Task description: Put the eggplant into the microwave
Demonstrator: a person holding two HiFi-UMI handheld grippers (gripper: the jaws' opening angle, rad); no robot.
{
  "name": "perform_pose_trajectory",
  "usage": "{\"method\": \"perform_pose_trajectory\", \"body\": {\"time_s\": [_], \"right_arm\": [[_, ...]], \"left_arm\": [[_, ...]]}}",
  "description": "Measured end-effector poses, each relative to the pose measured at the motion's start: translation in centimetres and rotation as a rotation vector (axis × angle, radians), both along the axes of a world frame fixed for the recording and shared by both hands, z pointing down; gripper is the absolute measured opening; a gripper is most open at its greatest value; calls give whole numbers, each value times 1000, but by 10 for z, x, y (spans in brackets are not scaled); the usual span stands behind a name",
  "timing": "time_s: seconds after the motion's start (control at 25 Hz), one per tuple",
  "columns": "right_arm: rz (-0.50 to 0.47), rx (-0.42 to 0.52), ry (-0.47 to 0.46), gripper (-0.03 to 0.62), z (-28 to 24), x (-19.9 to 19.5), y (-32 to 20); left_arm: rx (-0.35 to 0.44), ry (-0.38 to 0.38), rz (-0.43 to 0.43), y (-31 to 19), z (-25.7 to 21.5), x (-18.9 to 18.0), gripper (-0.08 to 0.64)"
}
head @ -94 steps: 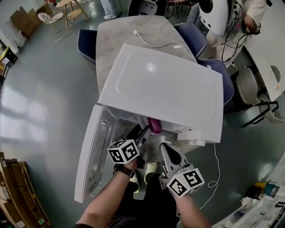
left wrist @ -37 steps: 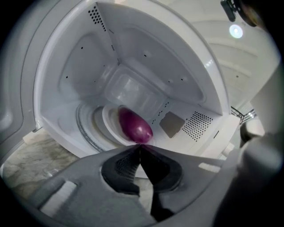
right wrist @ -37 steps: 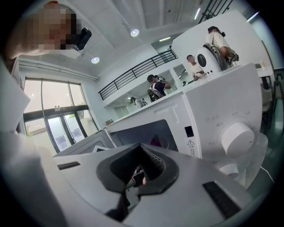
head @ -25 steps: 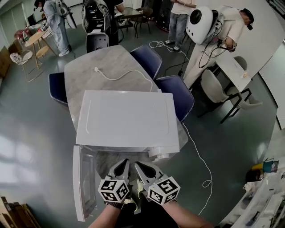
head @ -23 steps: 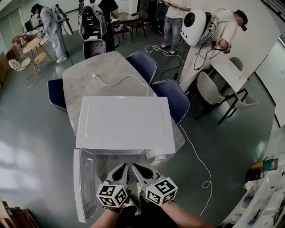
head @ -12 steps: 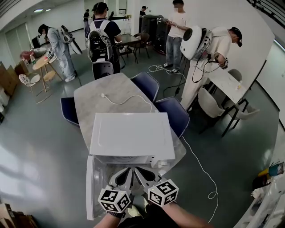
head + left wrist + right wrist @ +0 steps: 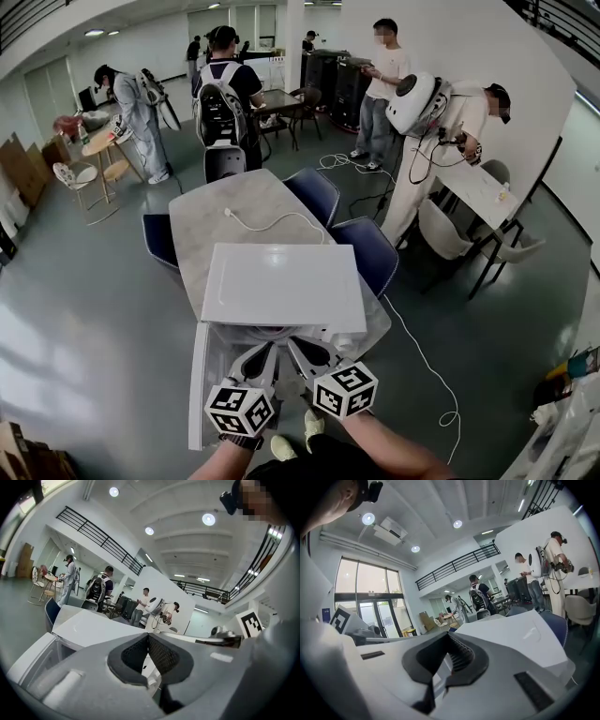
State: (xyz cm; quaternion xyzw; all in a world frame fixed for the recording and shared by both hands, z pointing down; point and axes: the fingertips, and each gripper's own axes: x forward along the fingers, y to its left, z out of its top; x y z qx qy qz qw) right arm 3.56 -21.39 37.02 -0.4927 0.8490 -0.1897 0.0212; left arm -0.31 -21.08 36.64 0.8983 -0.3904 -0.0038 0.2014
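Observation:
The white microwave [image 7: 281, 286] stands on the near end of a grey table, its door [image 7: 200, 394] swung open to the left. No eggplant shows in any view; the oven's inside is hidden under its top. My left gripper [image 7: 265, 351] and right gripper [image 7: 300, 347] hover side by side just in front of the oven's mouth, both shut with nothing between the pads. In the left gripper view the left gripper [image 7: 148, 636] points over the microwave's top [image 7: 93, 627]. The right gripper [image 7: 449, 634] likewise looks across the microwave [image 7: 520, 637].
A white cable [image 7: 272, 220] lies on the grey table [image 7: 225, 211] behind the oven. Blue chairs [image 7: 370, 253] stand along the table's sides. Several people stand at the far end of the room. Another cable [image 7: 427, 366] trails over the floor at right.
Earlier the eggplant lay at the oven's mouth between my grippers. Since then both grippers have drawn back and risen, shut and empty, and the head view has tilted up toward the room.

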Motion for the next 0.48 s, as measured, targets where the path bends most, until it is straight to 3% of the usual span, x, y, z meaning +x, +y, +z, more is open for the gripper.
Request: {"method": "perform_pose_trajectory", "body": {"time_s": [0.48], "right_arm": [[-22, 23, 47, 2, -19, 5, -11]], "left_arm": [[32, 16, -16, -8, -22, 13, 6]]}}
